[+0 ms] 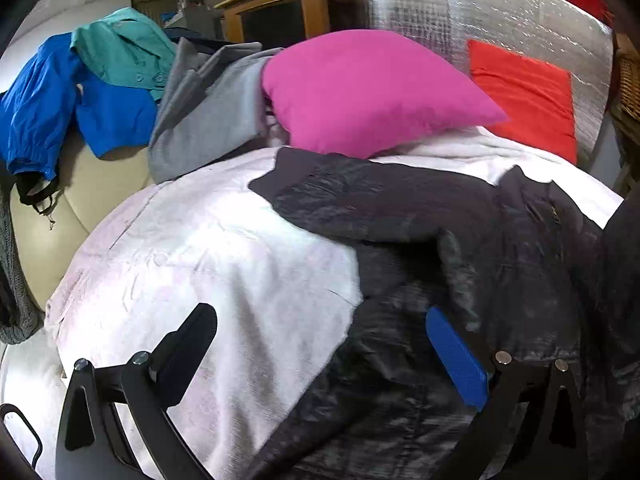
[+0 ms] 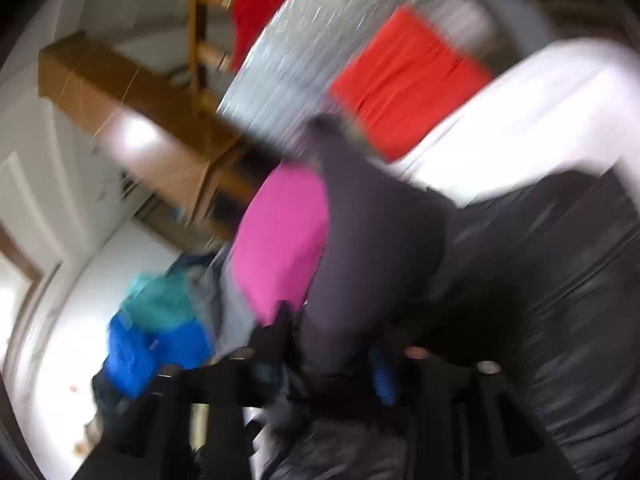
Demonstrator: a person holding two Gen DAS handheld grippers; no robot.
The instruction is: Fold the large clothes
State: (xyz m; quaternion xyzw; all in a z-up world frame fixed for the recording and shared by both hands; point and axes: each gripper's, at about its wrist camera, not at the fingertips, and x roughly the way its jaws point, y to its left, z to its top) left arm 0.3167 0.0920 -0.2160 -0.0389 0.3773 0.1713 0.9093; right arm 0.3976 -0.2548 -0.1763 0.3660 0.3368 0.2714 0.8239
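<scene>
A dark shiny jacket (image 1: 460,240) lies spread over the white blanket (image 1: 208,248) on the bed, reaching from the centre to the right edge. My left gripper (image 1: 320,344) hovers over the jacket's left border. It is open wide, with nothing between the black finger (image 1: 192,344) and the blue-padded fingertip (image 1: 456,360). The right wrist view is rolled and heavily blurred. There a raised fold of the dark jacket (image 2: 360,240) runs down into my right gripper (image 2: 332,356) and fills the gap between its fingers. The blur hides whether the pads press on it.
A pink pillow (image 1: 368,92) and a red cushion (image 1: 528,96) sit at the bed's far side against a silver foil panel (image 1: 480,8). Grey (image 1: 208,120), teal (image 1: 124,48) and blue (image 1: 52,96) garments are piled on the cream sofa (image 1: 88,192) at left. A wooden cabinet (image 1: 280,12) stands behind.
</scene>
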